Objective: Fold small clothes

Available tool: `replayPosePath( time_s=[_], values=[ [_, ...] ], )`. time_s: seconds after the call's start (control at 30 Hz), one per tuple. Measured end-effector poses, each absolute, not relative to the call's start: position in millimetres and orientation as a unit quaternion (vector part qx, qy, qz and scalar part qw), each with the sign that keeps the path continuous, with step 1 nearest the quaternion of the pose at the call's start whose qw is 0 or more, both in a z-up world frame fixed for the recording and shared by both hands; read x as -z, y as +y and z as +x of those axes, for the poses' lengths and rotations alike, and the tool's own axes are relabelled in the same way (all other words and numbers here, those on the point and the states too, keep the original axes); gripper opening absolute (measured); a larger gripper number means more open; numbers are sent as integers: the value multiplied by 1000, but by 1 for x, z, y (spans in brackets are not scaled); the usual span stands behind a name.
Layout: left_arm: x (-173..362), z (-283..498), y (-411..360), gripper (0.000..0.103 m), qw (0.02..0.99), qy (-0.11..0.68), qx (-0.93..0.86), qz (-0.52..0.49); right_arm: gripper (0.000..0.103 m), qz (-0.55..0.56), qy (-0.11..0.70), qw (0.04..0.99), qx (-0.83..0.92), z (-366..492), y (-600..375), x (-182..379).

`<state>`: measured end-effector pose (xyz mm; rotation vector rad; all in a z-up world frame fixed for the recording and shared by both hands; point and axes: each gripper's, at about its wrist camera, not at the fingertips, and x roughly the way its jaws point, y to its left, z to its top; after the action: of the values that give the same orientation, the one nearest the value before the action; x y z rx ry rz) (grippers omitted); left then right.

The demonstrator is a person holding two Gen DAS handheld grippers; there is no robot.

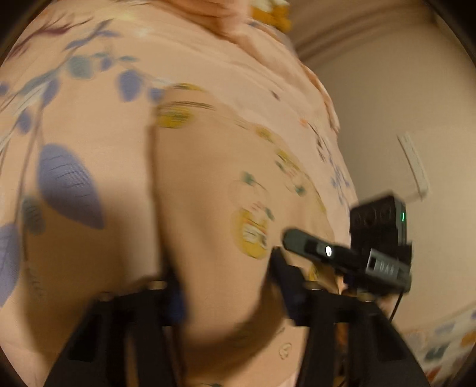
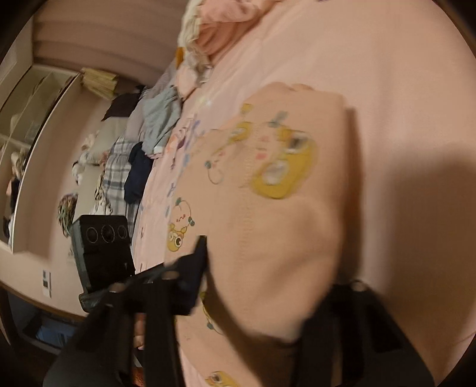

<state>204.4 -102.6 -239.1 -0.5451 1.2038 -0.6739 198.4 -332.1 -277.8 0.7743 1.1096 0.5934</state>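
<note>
A small peach garment (image 1: 208, 184) with yellow cartoon prints lies on a peach bedsheet (image 1: 68, 119) patterned with blue leaves. My left gripper (image 1: 226, 285) is shut on the garment's near edge, and the cloth bulges up between its black fingers. A black finger (image 1: 297, 242) of the right gripper reaches onto the same edge just to the right. In the right wrist view the same garment (image 2: 267, 214) fills the gap of my right gripper (image 2: 273, 282), which is shut on its near edge. The left gripper's black camera block (image 2: 101, 235) shows at the left.
A heap of other clothes (image 2: 157, 122) lies along the bed's far left side, with pink and cream cloth (image 2: 220, 26) at the top. Beyond the bed edge are a wall (image 1: 401, 89) with a white plate (image 1: 415, 166) and a shelf unit (image 2: 26, 119).
</note>
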Motion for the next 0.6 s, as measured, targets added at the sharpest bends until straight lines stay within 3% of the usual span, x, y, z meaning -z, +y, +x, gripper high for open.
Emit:
replayPosePath(
  time_s=[0.13,0.6],
  values=[
    [237,199,-107,34,764,531,300,-210,29,343,501,751,-258,194,-330,277],
    [234,195,-116,33,788,514,299,-160,30,324,520,757,-229,192,-330,269]
  ],
)
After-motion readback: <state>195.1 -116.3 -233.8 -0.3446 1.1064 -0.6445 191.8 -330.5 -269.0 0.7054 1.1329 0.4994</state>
